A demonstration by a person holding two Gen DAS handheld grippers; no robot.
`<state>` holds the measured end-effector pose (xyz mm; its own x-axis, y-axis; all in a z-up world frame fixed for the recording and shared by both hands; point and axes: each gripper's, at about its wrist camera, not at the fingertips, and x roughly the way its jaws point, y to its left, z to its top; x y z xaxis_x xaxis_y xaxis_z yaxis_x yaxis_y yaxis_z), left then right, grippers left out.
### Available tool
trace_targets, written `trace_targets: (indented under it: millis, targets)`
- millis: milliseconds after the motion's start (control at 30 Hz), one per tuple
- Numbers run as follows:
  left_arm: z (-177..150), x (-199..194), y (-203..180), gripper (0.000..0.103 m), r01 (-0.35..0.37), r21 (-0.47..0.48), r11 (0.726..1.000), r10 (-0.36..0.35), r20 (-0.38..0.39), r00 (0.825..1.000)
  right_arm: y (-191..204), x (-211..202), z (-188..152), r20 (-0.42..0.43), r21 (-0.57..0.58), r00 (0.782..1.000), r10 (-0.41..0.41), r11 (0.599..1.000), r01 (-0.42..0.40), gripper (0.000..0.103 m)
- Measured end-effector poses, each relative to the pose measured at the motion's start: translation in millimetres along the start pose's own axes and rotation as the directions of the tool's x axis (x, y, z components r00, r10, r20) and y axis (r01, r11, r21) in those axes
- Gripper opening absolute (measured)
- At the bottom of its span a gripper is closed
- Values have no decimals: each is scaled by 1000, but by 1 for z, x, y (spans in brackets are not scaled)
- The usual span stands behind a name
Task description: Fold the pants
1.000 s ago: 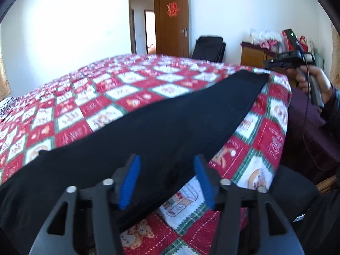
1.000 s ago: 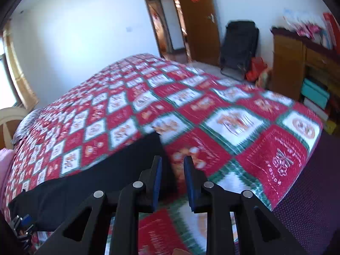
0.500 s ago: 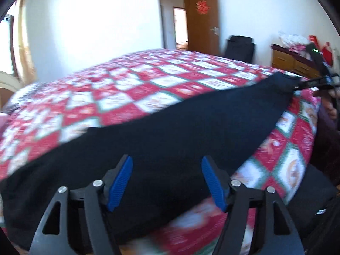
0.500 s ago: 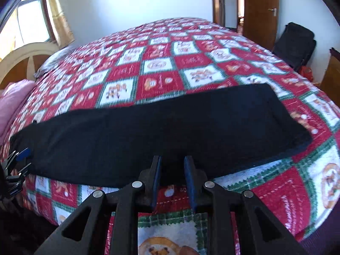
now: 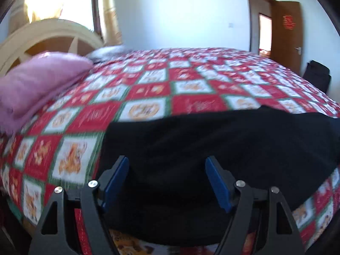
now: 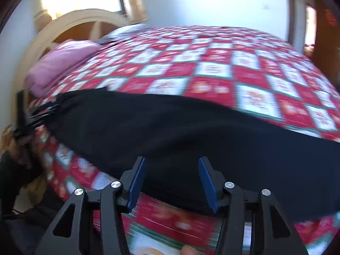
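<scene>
Black pants lie flat, lengthwise along near edge of red patchwork quilt. Left gripper above one end, jaws spread, just been opening, pinching nothing. Right gripper over pants' near edge, jaws likewise parted, just been opening, empty. Pink pillow by headboard.

Bed fills both my wrist views, covered by a quilt in red and white squares with green borders and small printed figures. Black pants lie flat on the quilt in a long band along the near edge; one end stops short of the pillow. Pink pillow rests at the head, against a cream arched headboard. Something grey lies beyond the pillow, too blurred for me to identify.
</scene>
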<state>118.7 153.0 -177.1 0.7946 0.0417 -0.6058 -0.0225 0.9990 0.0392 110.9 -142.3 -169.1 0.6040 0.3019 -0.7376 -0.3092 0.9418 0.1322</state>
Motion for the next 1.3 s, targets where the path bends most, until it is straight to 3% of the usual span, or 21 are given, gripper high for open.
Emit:
trace_targets:
  millis: [100,200,333,467,633,733,900,1100,1233,1300]
  targets:
    - [-5,2,-5,82,-19,30,999,19,29,999,10,24,-9,-73,-7,997,-15,1000,15,53]
    - [-4,2,-1,86,-9,4,1000,9,29,1000,21,23,-18,-65,-79,997,-53,996,48,53]
    - [-6,1,3,89,-12,-6,1000,13,36,999,19,21,-15,-94,-44,994,-46,998,42,53]
    - [-6,1,4,91,-7,-5,1000,7,34,999,25,9,3,-44,-21,998,-45,999,44,53]
    - [-7,2,6,94,-2,-10,1000,2,37,999,51,27,23,-22,-51,1000,-1,999,0,53]
    - [-7,2,6,96,-3,-12,1000,3,37,999,59,49,18,-67,-47,998,11,999,-14,53]
    - [-7,3,6,98,-3,-15,1000,3,43,999,71,51,2,-23,-119,999,-45,992,42,54]
    - [-3,2,8,99,-4,-20,1000,4,24,1000,65,52,4,-43,-113,999,-21,993,16,54]
    - [0,-3,30,99,-52,-58,997,55,42,998,61,48,3,-35,-90,999,-2,996,-1,54]
    - [0,2,47,99,-26,-113,993,29,27,999,58,48,4,-32,-70,999,14,997,-16,54]
